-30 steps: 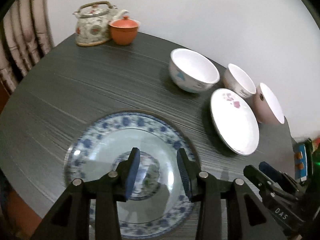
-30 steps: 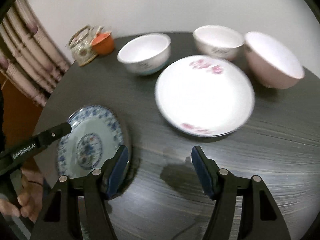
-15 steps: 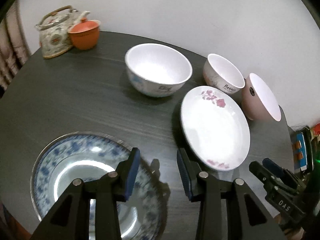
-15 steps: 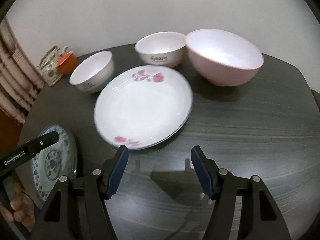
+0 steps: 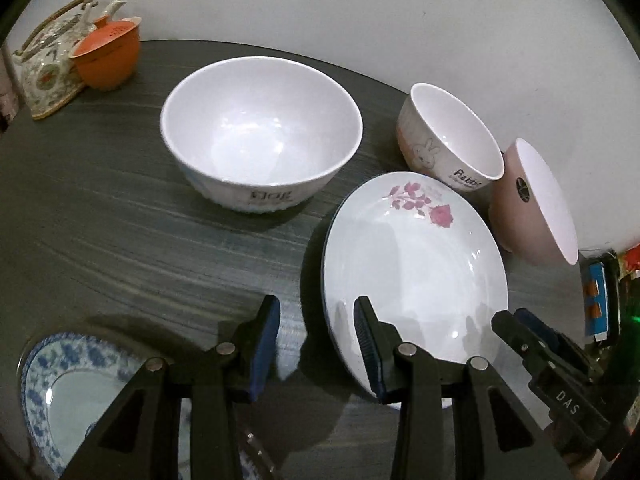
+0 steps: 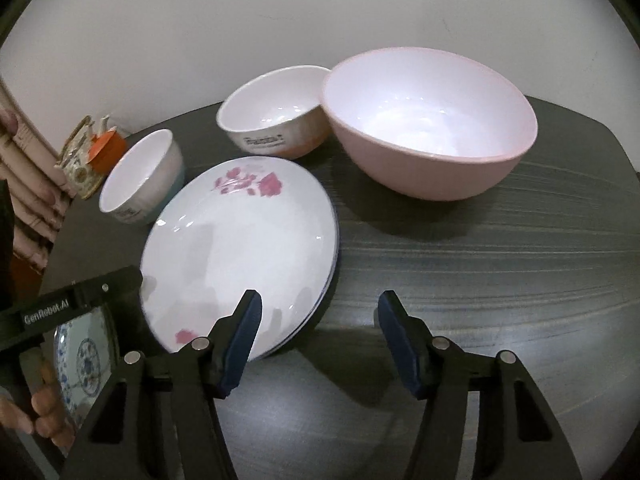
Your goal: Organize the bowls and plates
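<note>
A white plate with pink flowers (image 5: 412, 272) (image 6: 240, 248) lies on the dark table (image 5: 120, 240). My left gripper (image 5: 316, 340) hangs open over its left rim, holding nothing. My right gripper (image 6: 320, 336) is over its right rim with the jaws closing; the rim shows between the fingers, but the pads do not press on it. Behind the plate stand a white bowl (image 5: 260, 136) (image 6: 140, 176), a small rabbit bowl (image 5: 448, 140) (image 6: 276, 108) and a pink bowl (image 5: 528, 200) (image 6: 428, 120). A blue-patterned plate (image 5: 60, 380) (image 6: 84, 356) lies at the near left.
A patterned teapot (image 5: 48, 60) and an orange lidded cup (image 5: 108, 56) stand at the far left edge by a curtain (image 6: 28, 184). A plain wall backs the table. A hand (image 6: 40, 412) holds the left gripper's body. Bare tabletop (image 6: 500, 280) spreads to the right.
Both grippers have left the blue plate and travelled right and forward to the flowered plate, so the bowls look nearer. The right jaws have narrowed a little.
</note>
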`<state>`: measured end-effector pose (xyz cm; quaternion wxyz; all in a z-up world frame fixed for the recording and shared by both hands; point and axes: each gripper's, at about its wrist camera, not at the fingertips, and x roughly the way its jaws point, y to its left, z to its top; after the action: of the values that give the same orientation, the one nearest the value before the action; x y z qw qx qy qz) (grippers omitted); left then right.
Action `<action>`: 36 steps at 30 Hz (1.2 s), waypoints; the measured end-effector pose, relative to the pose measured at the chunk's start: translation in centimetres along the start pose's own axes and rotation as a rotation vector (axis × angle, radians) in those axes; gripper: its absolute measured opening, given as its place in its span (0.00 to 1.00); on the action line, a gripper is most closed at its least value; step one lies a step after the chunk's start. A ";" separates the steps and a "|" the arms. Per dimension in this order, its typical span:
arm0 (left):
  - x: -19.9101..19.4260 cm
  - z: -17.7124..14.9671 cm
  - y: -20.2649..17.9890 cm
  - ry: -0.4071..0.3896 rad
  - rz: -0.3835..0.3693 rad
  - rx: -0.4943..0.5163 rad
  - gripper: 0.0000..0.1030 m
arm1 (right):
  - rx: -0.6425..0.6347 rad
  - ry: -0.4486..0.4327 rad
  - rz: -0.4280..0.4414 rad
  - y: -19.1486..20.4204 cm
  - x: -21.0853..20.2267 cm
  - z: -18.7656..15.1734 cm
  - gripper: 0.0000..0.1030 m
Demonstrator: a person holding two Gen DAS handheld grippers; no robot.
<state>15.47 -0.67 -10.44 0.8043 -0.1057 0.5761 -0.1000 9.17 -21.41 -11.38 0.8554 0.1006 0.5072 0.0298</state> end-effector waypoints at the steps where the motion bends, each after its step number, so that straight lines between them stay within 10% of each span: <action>1: 0.3 0.2 -0.1 0.003 -0.001 0.003 0.38 | 0.006 0.004 0.002 -0.2 0.3 0.2 0.54; 14: 2.4 0.8 -1.8 0.016 0.032 0.060 0.38 | 0.023 0.025 0.032 -0.9 3.0 1.6 0.44; 23: 2.7 0.5 -2.5 0.031 0.034 0.064 0.23 | 0.034 0.035 0.093 -1.0 3.5 1.8 0.13; 36: 1.4 -3.6 -3.1 0.078 0.040 0.111 0.23 | 0.039 0.071 0.086 -0.6 2.4 -0.3 0.13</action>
<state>12.38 -4.22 -11.98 0.7878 -0.0451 0.6025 -0.1197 10.02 -21.59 -13.69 0.8327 0.1377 0.5330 0.0601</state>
